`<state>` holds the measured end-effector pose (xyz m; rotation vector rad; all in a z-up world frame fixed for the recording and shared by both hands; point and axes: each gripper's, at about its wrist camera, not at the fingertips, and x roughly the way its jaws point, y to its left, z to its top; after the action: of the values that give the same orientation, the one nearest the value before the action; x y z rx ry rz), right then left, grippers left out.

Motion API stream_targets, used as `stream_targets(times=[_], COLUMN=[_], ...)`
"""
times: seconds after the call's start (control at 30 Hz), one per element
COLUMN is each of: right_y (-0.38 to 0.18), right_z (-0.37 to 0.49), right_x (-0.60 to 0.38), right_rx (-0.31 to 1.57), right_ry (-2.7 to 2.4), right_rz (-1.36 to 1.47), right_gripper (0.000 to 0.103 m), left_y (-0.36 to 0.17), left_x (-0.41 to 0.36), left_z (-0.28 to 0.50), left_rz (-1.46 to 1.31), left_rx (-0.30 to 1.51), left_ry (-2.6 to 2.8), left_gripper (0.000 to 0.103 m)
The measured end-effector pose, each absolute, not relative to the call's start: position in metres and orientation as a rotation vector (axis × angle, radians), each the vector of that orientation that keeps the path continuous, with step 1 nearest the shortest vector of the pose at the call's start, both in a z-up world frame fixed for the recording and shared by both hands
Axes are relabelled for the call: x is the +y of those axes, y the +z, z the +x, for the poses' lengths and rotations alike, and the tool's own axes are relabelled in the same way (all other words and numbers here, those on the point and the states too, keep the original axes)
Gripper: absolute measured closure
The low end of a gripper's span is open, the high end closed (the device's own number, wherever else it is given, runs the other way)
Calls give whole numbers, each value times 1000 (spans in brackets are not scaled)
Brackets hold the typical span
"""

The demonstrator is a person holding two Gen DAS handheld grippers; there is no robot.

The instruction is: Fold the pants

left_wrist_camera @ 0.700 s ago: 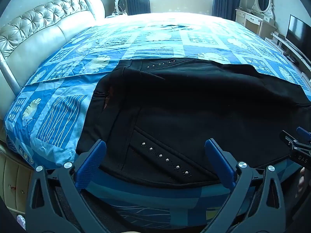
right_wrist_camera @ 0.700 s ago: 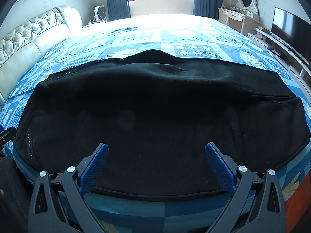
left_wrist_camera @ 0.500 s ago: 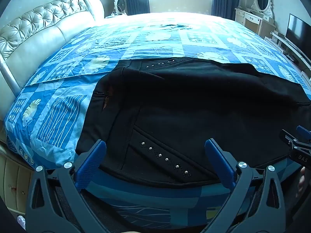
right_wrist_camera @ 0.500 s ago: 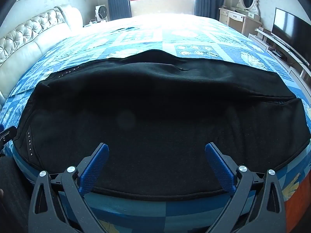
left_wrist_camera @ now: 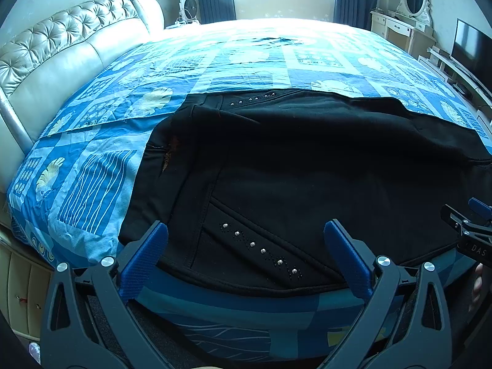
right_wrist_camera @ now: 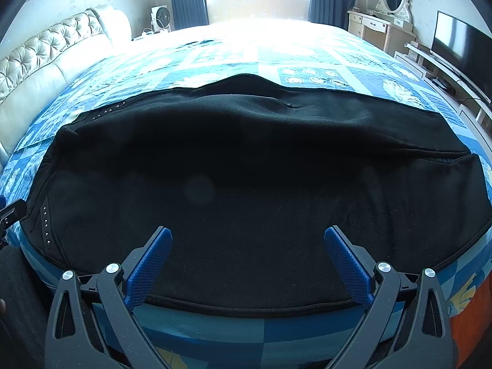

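Black pants (left_wrist_camera: 307, 166) with rows of small silver studs lie flat across the near part of a bed, waistband to the left; they also fill the right wrist view (right_wrist_camera: 246, 178). My left gripper (left_wrist_camera: 246, 240) is open and empty, just above the near hem by the studded pocket. My right gripper (right_wrist_camera: 247, 246) is open and empty over the near edge of the pant legs. The right gripper's tip shows at the right edge of the left wrist view (left_wrist_camera: 470, 224).
The bed has a blue patterned cover (left_wrist_camera: 92, 166) and a padded cream headboard (left_wrist_camera: 55, 52) at left. A dresser with mirror (right_wrist_camera: 381, 21) and a TV (right_wrist_camera: 461, 43) stand at right. A fan (right_wrist_camera: 160, 15) and window are beyond the bed.
Both views are almost unchanged; the grippers stay open and hover near the pants' front edge with only a slight shift.
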<state>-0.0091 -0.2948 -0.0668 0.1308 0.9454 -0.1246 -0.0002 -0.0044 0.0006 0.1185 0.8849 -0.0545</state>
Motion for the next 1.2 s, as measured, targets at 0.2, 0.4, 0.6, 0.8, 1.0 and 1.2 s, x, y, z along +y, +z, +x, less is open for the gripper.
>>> stream_targets(times=[0.2,0.4,0.6,0.8,1.0,1.2], right_y=[-67,-68,-68,-69,-74,-77], right_z=[-10,-10,-10,-11,-9,-7], right_x=[-295,-295,-295,-295,-296,-293], right_rx=[943,946,945,951,965,978], right_ry=[-126,-124,-122,-119,-104,-79], right_rz=[132,133,129,133,141,128], right_gripper=[4,4,4,4,4,4], left_y=[-4,-6,-7,-6,-8,-14], left_x=[-2,-3,-5,-7,1,33], left_z=[0,-1,-2,-3,5,35], left_rz=[119,129,149,188,147,-42], left_rx=[884,883,876,849,882,1018], left_ry=[-55,-53,-52,-34,-32,-144], left_gripper=[2,2,2,2,2,2])
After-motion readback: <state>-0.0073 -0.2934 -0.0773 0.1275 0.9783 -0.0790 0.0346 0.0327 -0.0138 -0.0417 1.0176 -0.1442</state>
